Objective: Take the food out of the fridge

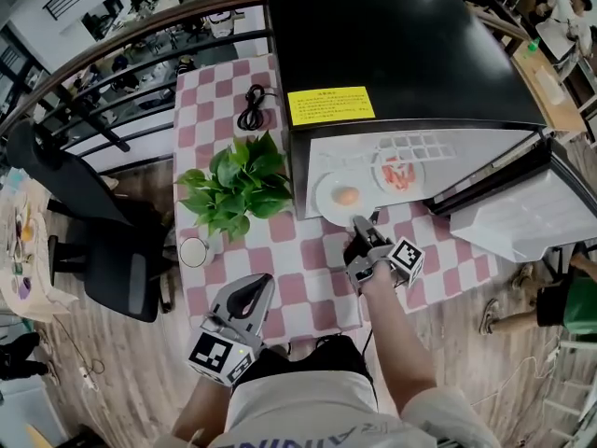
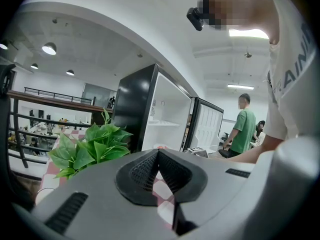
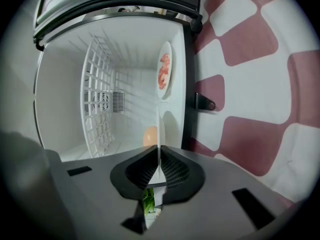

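1. A black box-shaped mini fridge (image 1: 401, 54) stands on the far right of a table under a red-and-white checked tablecloth (image 1: 308, 269). Its white-lined door (image 1: 522, 203) is swung open to the right.
2. Two containers are seen inside the white cavity, both still in the fridge.
3. Container 1: a round white plate (image 1: 326, 199) lies at the near edge of the fridge floor, towards the left. One orange-yellow egg-like lump (image 1: 345, 195) is carried on it.
4. Container 2: a second plate (image 1: 381, 183), also round and white, lies farther in and to the right, apart from the 1st. Red-pink food (image 1: 399, 172) is held on it; the type can't be told.
5. The right gripper (image 1: 359, 224) is reached to the fridge mouth. In the right gripper view its jaws (image 3: 160, 149) are clenched on the near rim of the white plate (image 3: 159, 129), seen edge-on. The egg-like lump (image 3: 149, 135) shows just past them and the second plate (image 3: 167, 49) beyond, beside a white wire rack (image 3: 97, 101).
6. The left gripper (image 1: 264, 280) is held near the person, over the table's near edge. Its jaws (image 2: 158, 151) are closed together with nothing between them.
7. Also on the cloth, left of the fridge: a leafy green plant (image 1: 238, 180), a small round white cup-like item (image 1: 194, 251) and a coiled black cable (image 1: 252, 107) at the far side.
8. A yellow label (image 1: 330, 105) is stuck on the fridge top.
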{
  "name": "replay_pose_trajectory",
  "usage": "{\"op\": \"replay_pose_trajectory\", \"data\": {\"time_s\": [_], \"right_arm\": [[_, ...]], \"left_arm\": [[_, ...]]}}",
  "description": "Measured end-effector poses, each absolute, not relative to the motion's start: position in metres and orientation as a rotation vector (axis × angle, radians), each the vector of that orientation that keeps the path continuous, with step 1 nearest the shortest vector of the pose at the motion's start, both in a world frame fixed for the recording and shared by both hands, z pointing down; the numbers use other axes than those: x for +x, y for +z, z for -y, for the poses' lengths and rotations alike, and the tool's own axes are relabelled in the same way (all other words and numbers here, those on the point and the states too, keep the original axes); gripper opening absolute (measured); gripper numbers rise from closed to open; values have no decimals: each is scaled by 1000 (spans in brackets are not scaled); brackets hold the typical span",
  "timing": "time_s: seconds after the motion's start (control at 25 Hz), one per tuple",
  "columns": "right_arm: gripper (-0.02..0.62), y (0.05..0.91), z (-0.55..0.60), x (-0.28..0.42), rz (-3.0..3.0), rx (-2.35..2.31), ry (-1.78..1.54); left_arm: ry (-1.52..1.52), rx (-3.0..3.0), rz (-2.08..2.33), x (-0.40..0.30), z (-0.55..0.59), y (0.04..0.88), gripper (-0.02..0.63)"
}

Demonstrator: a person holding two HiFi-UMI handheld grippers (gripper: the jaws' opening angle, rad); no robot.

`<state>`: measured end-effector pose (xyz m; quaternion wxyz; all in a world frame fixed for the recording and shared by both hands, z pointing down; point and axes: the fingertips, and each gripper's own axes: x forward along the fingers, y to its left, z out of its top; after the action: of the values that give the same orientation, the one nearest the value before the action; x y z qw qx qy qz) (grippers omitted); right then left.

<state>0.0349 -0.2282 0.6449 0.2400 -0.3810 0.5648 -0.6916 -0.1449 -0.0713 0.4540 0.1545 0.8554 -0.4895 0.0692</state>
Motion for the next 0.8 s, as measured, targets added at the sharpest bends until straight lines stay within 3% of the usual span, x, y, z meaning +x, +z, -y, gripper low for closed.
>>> {"op": "replay_pose_trajectory", "data": {"time_s": [0.4,0.8], "right_arm": [[34,600,178,95,-1579,-1061,-1778],[34,622,112,206,-1401,-1272,-1699]], "left_arm": [[197,2547,1257,-96,74,448,6],[212,2676,1017,-17,68,447,6]]}}
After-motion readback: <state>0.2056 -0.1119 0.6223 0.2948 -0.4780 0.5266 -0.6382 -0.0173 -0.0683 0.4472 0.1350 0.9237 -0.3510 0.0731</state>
